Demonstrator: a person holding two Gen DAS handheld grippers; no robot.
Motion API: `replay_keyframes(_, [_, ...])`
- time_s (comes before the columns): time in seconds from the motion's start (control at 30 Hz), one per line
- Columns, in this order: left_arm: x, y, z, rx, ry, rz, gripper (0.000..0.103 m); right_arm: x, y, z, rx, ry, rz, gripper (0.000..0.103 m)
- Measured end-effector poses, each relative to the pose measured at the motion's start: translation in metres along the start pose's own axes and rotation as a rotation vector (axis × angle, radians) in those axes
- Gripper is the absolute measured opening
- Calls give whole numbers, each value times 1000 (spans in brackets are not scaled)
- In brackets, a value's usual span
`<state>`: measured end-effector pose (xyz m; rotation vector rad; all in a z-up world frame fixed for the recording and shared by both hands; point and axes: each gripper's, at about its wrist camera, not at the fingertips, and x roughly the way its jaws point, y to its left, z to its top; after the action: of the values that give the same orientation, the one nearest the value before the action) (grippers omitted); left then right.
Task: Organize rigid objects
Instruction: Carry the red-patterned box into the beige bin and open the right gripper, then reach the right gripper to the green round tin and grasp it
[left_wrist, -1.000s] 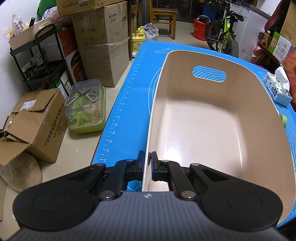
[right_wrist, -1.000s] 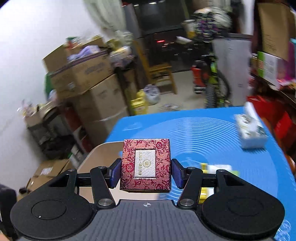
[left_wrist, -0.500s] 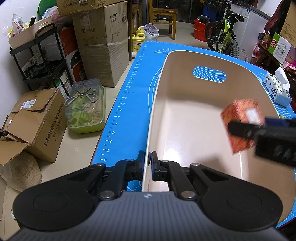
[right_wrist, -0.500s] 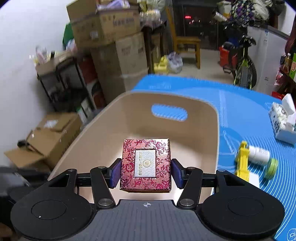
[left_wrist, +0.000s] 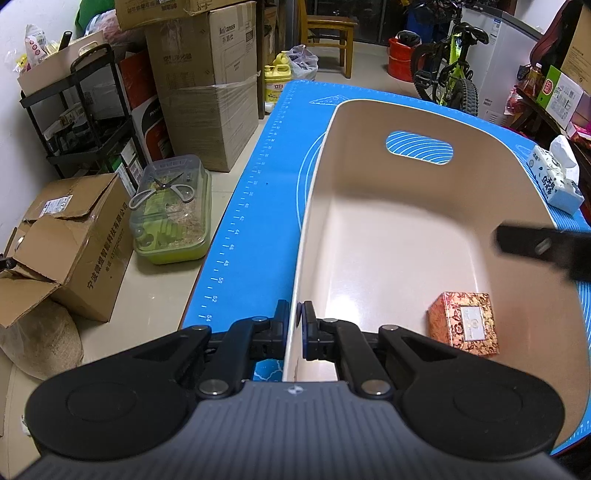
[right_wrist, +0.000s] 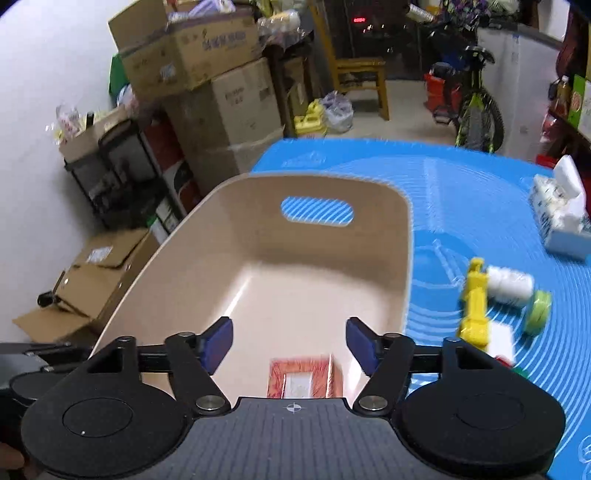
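Now right gripper (right_wrist: 290, 345) jaws are opening, empty, above box (right_wrist: 301, 380).

Even indoor light, fairly bright, puts a soft glare on the bin (left_wrist: 388, 236) floor. Fisheye bending curves the edges (corners darken). The right wrist view is motion-blurred, smearing the yellow toy (right_wrist: 474, 308); the left is sharp.

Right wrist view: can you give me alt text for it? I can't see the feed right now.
The right claw hangs over a beige plastic tub, its jaws opening and empty, with a red patterned gift box lying on the tub floor below. To the right of the tub, on the blue mat, lie a yellow plastic toy, a white bottle with a green cap and a tissue pack.
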<state>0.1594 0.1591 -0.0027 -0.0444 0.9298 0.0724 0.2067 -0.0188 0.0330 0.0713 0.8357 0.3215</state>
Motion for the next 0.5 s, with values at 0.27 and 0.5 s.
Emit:
replay_keyframes(0.27, [0,0,0,-2,1,-1,8,-50,-54,23,54,-135,-42,81])
replay_keyframes(0.5, [0,0,0,-1,1,0,8,-44,-121,29,107,-130,-196,83])
